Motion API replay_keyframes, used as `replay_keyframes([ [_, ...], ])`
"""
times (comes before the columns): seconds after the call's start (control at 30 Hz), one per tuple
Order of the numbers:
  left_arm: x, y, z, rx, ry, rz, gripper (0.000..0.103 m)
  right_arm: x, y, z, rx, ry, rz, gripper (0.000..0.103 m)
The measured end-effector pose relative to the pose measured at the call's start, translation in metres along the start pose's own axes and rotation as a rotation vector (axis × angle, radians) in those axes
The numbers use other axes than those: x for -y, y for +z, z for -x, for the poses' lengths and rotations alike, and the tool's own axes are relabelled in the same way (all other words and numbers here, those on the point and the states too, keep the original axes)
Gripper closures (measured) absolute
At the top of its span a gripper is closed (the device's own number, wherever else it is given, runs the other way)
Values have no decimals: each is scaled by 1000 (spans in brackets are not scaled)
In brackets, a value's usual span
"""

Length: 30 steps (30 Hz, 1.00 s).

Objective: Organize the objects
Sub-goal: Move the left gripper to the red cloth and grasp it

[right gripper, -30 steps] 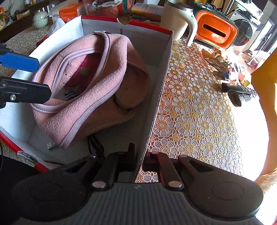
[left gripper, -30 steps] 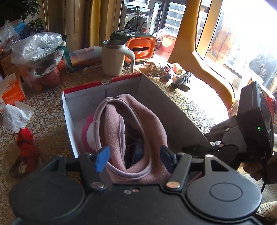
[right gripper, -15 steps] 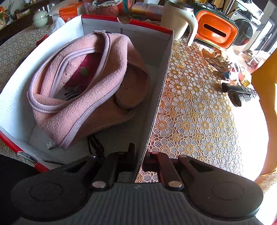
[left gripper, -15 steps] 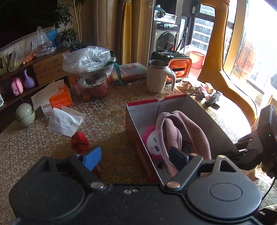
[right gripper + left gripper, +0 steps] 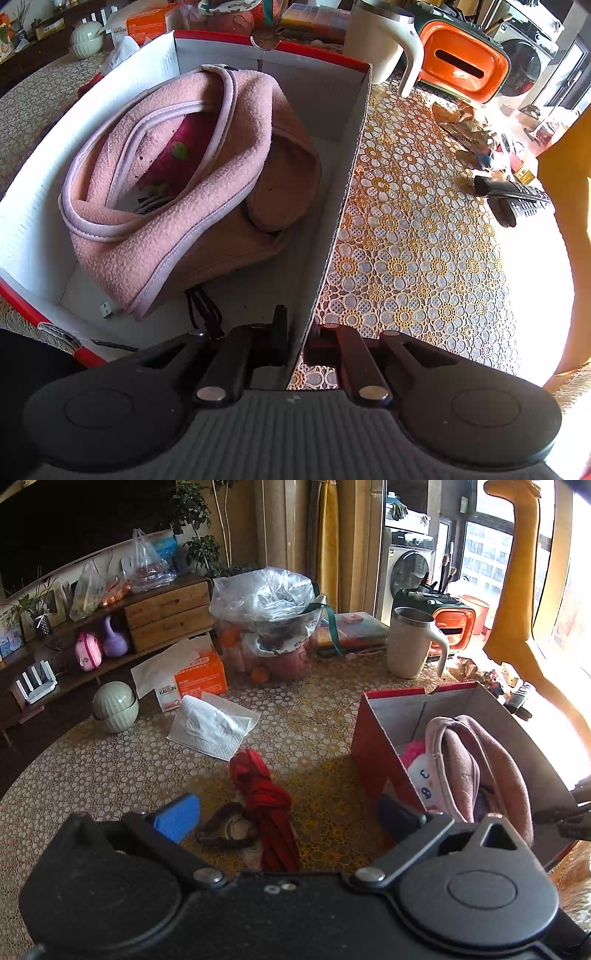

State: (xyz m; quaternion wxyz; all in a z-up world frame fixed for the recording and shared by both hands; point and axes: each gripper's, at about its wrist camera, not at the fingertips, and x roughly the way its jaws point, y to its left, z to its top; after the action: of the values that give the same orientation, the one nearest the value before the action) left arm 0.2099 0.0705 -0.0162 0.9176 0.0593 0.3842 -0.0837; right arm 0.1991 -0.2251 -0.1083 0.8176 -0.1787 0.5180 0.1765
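Over the bench (image 5: pixel 110 768), the left gripper (image 5: pixel 286 814) has just been opening, jaws wide apart and empty, above the red cloth bundle (image 5: pixel 264 794) lying beside the box (image 5: pixel 373 746). The right gripper (image 5: pixel 297 332) is clamped on the box wall. Pink fleece (image 5: pixel 184 206) already sits inside. Next move, I'd say: drop down and close on the bundle.
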Motion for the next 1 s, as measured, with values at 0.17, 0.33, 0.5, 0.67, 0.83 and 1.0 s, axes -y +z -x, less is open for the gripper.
replay_keyframes([
  [0.17, -7, -11, -28, -34, 33, 39, 1, 1, 0, 0, -3, 5, -1, 95],
  [0.33, -10, -19, -51, -53, 59, 59, 2, -1, 0, 0, -4, 1, 5, 95],
  [0.5, -10, -20, -69, -53, 87, 68, 2, 0, 0, 0, -4, 0, 5, 95],
  [0.67, -2, -18, -89, -63, 100, 50, 7, 0, 0, 0, -8, 0, 1, 95],
  [0.83, 4, -17, -106, -75, 111, 35, 13, 0, 0, 0, -14, 2, -1, 95],
  [1.0, 6, -17, -120, -97, 119, 44, 22, 1, 0, -1, -17, 6, -4, 95],
])
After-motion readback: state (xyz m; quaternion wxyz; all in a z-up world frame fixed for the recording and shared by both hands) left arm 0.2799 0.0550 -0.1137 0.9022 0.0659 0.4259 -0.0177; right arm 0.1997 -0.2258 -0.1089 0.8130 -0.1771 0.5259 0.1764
